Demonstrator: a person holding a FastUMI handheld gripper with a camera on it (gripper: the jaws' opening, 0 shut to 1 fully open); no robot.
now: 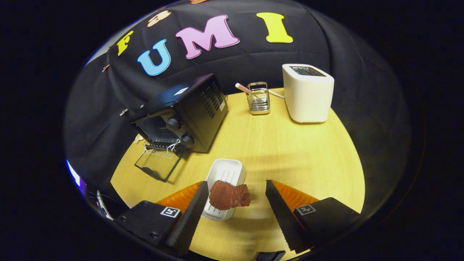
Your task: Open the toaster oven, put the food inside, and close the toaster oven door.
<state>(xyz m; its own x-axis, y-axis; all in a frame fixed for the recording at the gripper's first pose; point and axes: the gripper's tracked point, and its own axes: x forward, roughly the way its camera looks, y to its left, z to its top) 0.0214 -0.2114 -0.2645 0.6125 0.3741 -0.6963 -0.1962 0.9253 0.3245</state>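
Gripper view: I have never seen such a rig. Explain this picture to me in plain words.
The camera rides on a hand-held gripper that a person carries; the two wedges at the bottom are its jaws, spread open and holding nothing. Between them lies a reddish-brown piece of food, resting on the near end of a white tray. All of it stands on a yellow table. Beyond the jaws is a black toaster oven with its glass door already folded down. Farther back stand a small wire holder and a white toaster.
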